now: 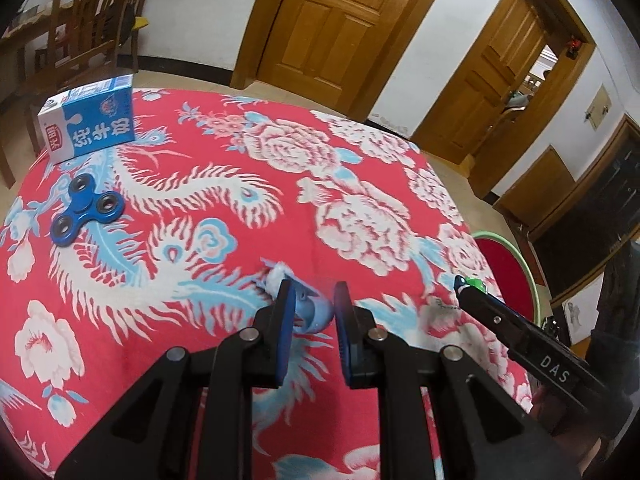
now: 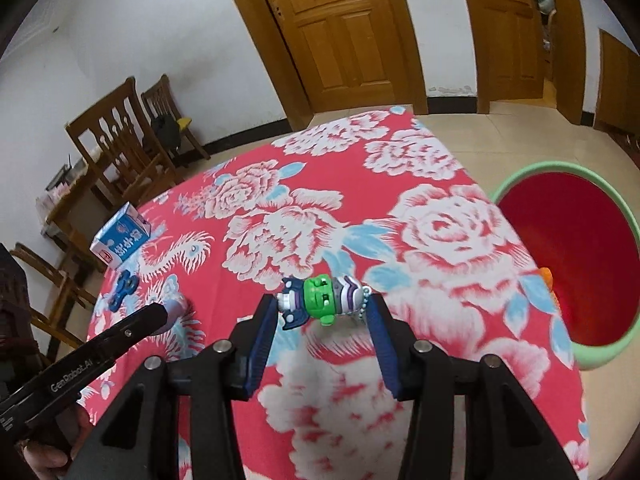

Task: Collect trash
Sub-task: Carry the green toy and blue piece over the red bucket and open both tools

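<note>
One bench (image 2: pixel 420 216) under a red flower cloth, one green-rimmed red bin (image 2: pixel 580 248) right of the right hand-held gripper (image 2: pixel 324 312), which grips a green-faced toy figure (image 2: pixel 320 300). Left hand-held gripper (image 1: pixel 314 312), marked "GenRobot.AI", is clenched on a pale blue wrapper (image 1: pixel 308 308). Far left: one blue milk carton (image 1: pixel 88 124) with Chinese writing, one blue fidget spinner (image 1: pixel 86 208).

The left gripper (image 1: pixel 313 304) is closed on a small blue and white crumpled scrap (image 1: pixel 308 308) above the red flowered tablecloth (image 1: pixel 248 184). Far left stands a blue milk carton (image 1: pixel 90 122), with a blue fidget spinner (image 1: pixel 86 210) nearer. At right, the right gripper (image 1: pixel 470 283) holds something green beside a red bin (image 1: pixel 508 268).
</note>
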`<state>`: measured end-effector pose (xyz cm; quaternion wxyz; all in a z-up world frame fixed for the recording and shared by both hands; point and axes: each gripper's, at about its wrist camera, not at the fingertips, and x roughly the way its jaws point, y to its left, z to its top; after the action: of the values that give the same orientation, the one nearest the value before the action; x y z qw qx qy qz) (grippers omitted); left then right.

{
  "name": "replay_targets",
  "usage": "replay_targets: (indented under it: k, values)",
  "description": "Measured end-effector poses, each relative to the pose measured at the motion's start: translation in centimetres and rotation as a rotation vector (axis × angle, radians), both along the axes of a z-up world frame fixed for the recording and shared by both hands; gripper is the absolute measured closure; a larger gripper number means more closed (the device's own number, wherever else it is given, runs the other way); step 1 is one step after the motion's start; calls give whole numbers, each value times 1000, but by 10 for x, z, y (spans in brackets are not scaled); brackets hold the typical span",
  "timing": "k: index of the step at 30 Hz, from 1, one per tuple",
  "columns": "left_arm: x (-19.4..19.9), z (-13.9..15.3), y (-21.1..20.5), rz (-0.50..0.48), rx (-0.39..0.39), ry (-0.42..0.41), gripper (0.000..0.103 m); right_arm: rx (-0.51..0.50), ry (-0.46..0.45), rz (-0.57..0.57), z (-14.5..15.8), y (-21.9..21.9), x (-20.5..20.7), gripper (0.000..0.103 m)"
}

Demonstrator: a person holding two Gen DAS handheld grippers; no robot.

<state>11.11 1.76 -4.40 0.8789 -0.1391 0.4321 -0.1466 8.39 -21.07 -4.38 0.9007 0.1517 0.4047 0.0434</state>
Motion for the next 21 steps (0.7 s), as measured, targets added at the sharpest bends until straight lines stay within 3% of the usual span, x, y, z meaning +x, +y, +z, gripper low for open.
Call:
replay_targets:
  k: [21]
  values:
    - [-6,36,-86,-189,6,-42,85,83,-70,-164,20,-96,-44,54]
